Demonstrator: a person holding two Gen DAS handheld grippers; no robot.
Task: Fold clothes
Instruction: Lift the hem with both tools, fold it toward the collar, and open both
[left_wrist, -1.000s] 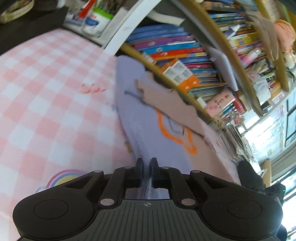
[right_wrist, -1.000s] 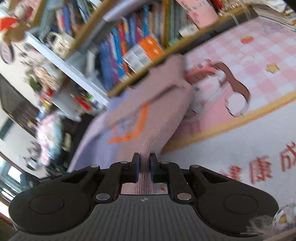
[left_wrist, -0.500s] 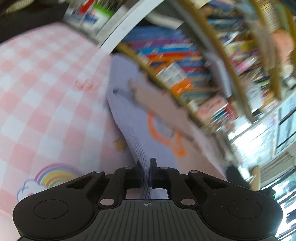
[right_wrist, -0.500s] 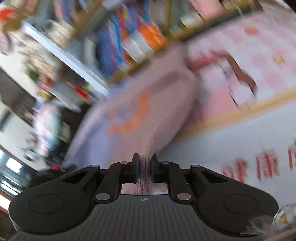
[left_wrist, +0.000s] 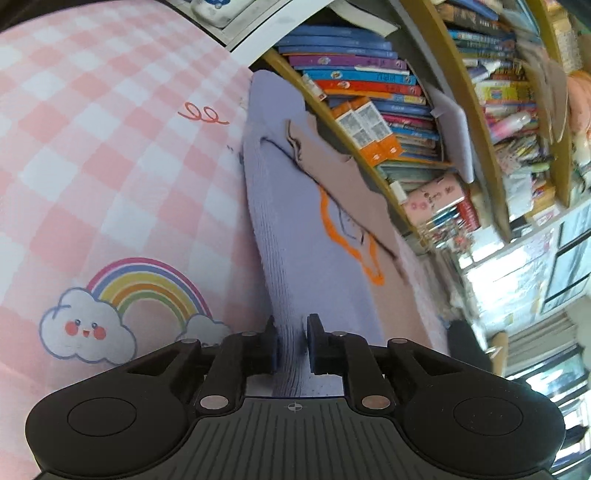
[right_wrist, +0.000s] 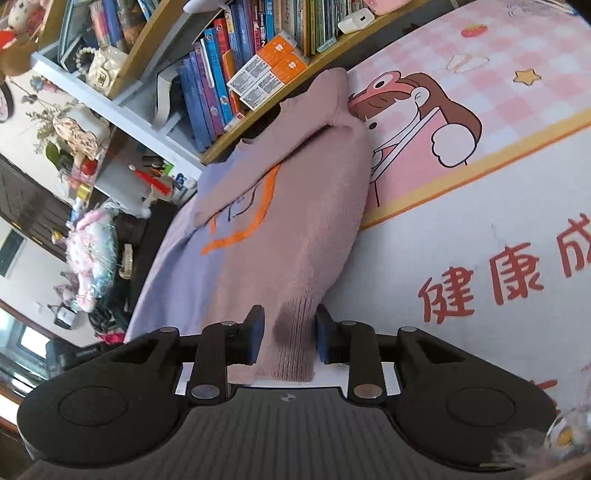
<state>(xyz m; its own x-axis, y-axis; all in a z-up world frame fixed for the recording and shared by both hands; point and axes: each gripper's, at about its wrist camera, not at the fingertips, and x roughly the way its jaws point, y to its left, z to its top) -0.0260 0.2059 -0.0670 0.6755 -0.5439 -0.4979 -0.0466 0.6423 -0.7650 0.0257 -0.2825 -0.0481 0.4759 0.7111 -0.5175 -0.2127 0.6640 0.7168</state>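
Note:
A knit sweater, lilac on one half and dusty pink on the other with an orange outline drawing, lies folded on the pink checked cover. In the left wrist view its lilac side runs away from my left gripper, whose jaws stand a little apart with the ribbed hem between them. In the right wrist view the pink side runs away from my right gripper, whose jaws stand wider apart around the ribbed hem, no longer pinching it.
A bookshelf full of books runs along the far edge of the surface, also in the right wrist view. The cover carries a rainbow and cloud print and a cartoon girl print.
Both grippers were shut on the sweater's hem and carried it down onto the cover. Now both have opened: the left slightly, the right wider, and the sweater lies flat.

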